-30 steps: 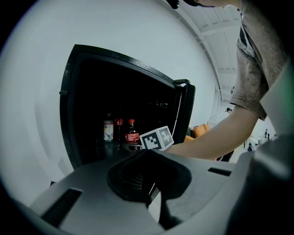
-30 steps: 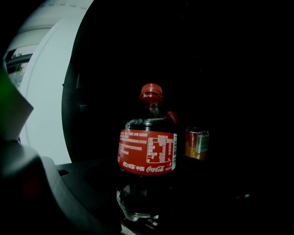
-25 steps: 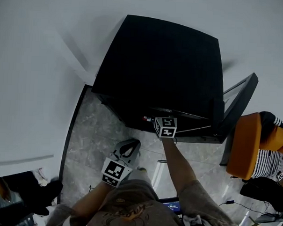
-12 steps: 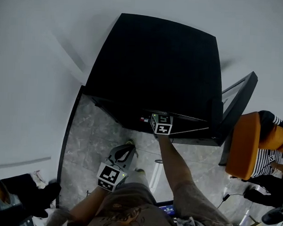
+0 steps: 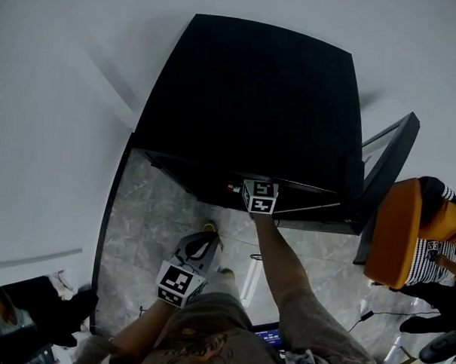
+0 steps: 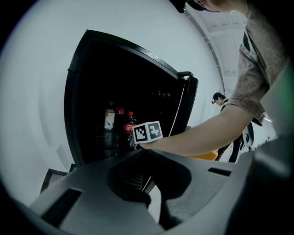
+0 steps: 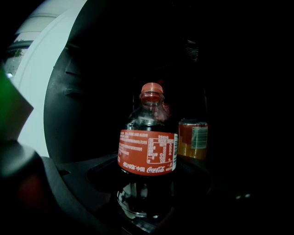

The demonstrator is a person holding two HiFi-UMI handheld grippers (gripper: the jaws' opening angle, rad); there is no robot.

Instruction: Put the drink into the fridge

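well, the cola bottle point(image 7: 147, 151) sits squarely between the jaws of my right gripper point(image 7: 146, 198), which are clamped on its lower body, just under the label. it stands upright inside the dark of the black fridge point(image 5: 254, 103), with my right arm reaching in through the open front and the fridge door point(image 5: 387, 169) swung out to the right. the bottle is clear plastic filled with a dark drink, topped by a red cap point(image 7: 151, 88), and wrapped in a red label with white print. its base catches a little light low between the jaws. just behind it and to the right stands an orange can point(image 7: 193, 140); i cannot tell whether the two touch. from my left gripper's view the marker cube point(image 6: 148, 131) of the right gripper shows at the fridge opening, and beside it a white-labelled bottle point(image 6: 109, 117) stands further left on the shelf. my left gripper point(image 6: 155, 204) hangs low and well back from the fridge over the grey marbled floor point(image 5: 147, 212), its jaws drawn together with nothing between them.
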